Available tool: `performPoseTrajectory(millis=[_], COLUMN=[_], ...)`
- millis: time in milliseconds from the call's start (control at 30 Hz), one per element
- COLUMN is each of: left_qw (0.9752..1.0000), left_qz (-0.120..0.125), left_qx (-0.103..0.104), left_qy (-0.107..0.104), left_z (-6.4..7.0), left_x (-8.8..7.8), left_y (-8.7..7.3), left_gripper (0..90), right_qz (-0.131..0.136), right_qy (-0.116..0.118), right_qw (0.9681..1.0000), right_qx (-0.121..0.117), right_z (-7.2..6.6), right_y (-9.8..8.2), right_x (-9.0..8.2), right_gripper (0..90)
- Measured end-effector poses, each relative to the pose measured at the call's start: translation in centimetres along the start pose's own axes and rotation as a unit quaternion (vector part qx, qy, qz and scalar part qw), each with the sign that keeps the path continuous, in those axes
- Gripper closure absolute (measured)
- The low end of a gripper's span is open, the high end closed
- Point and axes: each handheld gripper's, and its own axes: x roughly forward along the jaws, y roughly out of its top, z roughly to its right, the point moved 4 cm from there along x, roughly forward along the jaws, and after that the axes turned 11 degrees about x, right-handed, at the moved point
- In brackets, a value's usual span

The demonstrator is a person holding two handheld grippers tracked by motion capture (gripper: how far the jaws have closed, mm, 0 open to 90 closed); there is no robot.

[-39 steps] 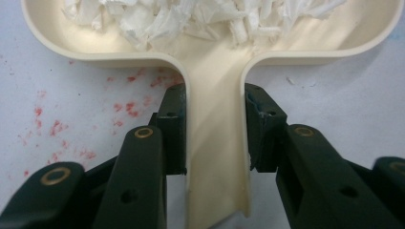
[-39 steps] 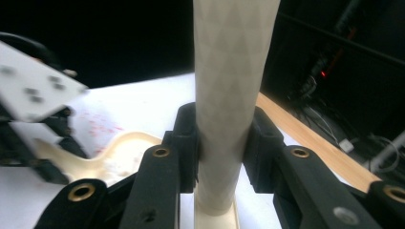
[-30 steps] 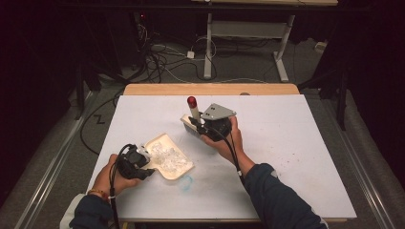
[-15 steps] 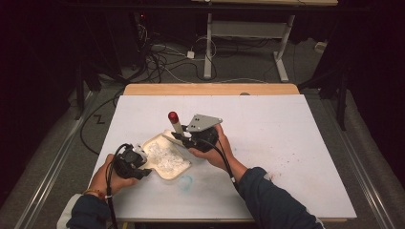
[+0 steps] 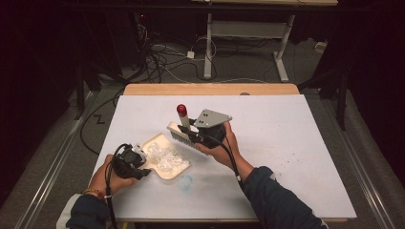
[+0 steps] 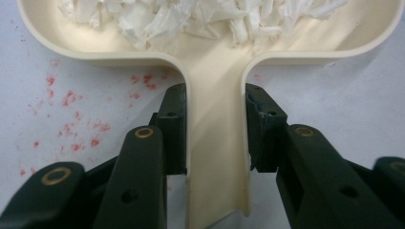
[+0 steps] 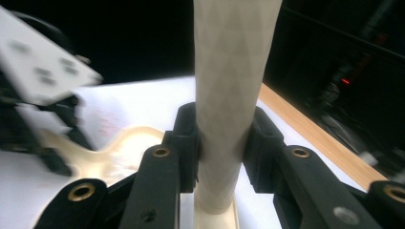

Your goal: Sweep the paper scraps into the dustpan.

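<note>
Left gripper: I had the left gripper (image 6: 216, 138) clamped on the dustpan's flat handle, one black jaw pressed against each edge of it. In the high view it sat low at the left of the table (image 5: 129, 161), with my hand wrapped around its body.

Dustpan: the cream dustpan (image 5: 165, 157) lay flat on the white table, its handle pointing toward my left hand and its wide mouth facing toward the brush. The left gripper view showed the handle widening into the curved back wall of the pan (image 6: 217, 71).

Paper scraps: a heap of white shredded paper (image 5: 165, 156) lay inside the pan, and it spread along the pan floor (image 6: 191, 16) in the left gripper view.

Right gripper: I had the right gripper (image 7: 222, 143) closed on the brush handle, both jaws tight against the pale shaft. From above it sat near the table's middle (image 5: 203, 136), with its grey plate on top.

Brush: the brush (image 5: 184, 129) was held at the far edge of the pan, its handle tilted up and away and ending in a red cap, its bristle head low at the pan's mouth. I could not tell whether the bristles touched the pan.

Table: the white table (image 5: 286, 143) bore red specks beside the pan handle (image 6: 71, 124) and a faint bluish mark (image 5: 185, 182) just in front of the pan.
</note>
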Motion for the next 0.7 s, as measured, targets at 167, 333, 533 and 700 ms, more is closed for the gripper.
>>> performPoseTrajectory(millis=[167, 333, 533, 700], left_qw=[1.0, 1.0, 1.0, 1.0], left_qz=[-0.001, -0.002, -0.003, -0.003], left_qx=[0.001, -0.003, -0.005, -0.005], left_qy=[0.001, 0.0, 0.0, 0.0], left_z=[0.0, 0.0, 0.1, 0.1], left_x=[0.0, -0.2, -0.2, -0.2], left_y=[0.0, -0.2, -0.4, -0.4], left_gripper=[63.1, 63.1, 63.1, 63.1], right_qz=[-0.019, -0.033, -0.038, -0.026], right_qy=[-0.011, 0.026, 0.072, 0.086], right_qw=[0.9997, 0.9991, 0.9967, 0.9959], right_qx=[0.007, -0.005, -0.003, -0.003], right_z=[0.5, -1.2, -2.9, -3.4], right_y=[-1.3, -1.3, -1.3, -0.7], right_x=[1.6, 1.6, 0.8, -0.3], right_gripper=[70.8, 70.7, 70.8, 70.8])
